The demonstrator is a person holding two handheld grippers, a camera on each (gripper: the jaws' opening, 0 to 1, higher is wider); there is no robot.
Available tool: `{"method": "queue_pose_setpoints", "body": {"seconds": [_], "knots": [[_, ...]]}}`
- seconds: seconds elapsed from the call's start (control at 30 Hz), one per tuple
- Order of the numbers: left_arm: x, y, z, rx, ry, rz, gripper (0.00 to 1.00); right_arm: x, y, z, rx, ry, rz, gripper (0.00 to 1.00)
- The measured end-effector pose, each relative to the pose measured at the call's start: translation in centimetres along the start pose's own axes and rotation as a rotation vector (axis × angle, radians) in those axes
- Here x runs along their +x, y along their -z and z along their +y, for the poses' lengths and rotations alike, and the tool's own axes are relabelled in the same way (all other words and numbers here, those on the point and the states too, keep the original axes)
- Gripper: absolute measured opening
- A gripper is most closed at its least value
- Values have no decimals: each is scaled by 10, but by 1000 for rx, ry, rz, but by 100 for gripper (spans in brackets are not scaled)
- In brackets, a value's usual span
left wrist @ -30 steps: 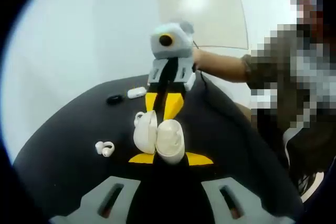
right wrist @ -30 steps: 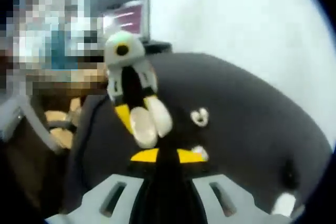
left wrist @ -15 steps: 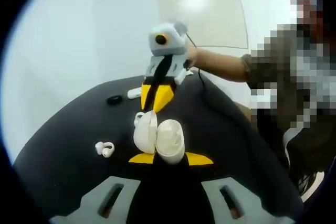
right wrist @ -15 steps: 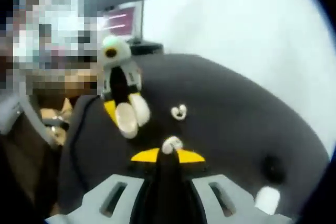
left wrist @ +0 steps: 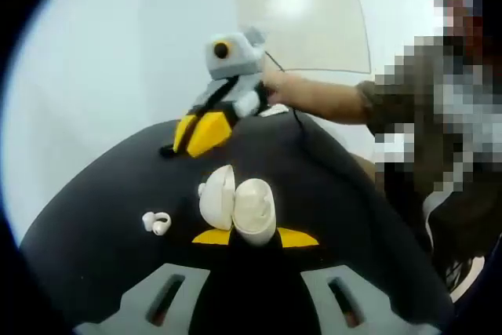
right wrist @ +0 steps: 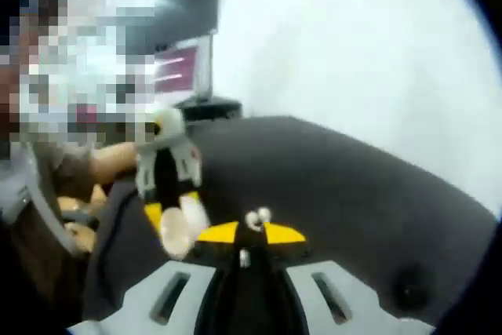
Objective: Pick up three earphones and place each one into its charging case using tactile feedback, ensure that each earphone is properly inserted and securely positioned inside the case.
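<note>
Two grippers were in play, so starting with mine on the left: my left gripper (left wrist: 255, 237) had its yellow tips clamped on the white charging case (left wrist: 238, 208), which stood open with its lid swung up to the left side, raised a bit over the black bench (left wrist: 110, 194). In the right gripper view that same left gripper (right wrist: 174, 229) sat off to the left with the case (right wrist: 176, 234) a pale blur at its tips.

My right gripper (right wrist: 249, 234) had its yellow tips pinched nearly together on a small white earphone (right wrist: 256, 216), which poked up just above them. From the left gripper view, the right gripper (left wrist: 200, 132) was up past the case, tilted down to the left, tips close together, with my hand (left wrist: 276, 90) behind it; couldn't make out the earphone from there.

Further out, one more white earphone (left wrist: 156, 221) lay on the bench, left of the case and apart from it. Something small and dark (left wrist: 166, 151) lay near the far edge of the bench, right beside the right gripper's tips, too small to tell what. Way back past the bench was a monitor (right wrist: 182, 68).
</note>
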State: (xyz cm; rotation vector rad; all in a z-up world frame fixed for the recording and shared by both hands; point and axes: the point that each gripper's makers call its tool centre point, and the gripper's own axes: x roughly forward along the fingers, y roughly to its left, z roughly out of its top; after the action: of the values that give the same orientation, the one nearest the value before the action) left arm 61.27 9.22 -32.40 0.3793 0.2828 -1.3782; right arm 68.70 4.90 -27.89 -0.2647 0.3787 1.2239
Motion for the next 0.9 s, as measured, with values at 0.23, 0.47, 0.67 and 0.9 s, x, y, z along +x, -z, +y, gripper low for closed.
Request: {"method": "queue_pose_setpoints", "body": {"seconds": [0.23,0.47,0.67,0.9], "knots": [[0,0,0,0,0,-1,17,25,38,17,-27,-136,177,17],[0,0,0,-2,1,-3,17,31,29,10,115,-65,171,12],[0,0,0,-2,2,-2,17,21,27,-7,229,108,89,12],[1,0,0,1,0,-2,17,14,40,-25,315,230,72,20]]}}
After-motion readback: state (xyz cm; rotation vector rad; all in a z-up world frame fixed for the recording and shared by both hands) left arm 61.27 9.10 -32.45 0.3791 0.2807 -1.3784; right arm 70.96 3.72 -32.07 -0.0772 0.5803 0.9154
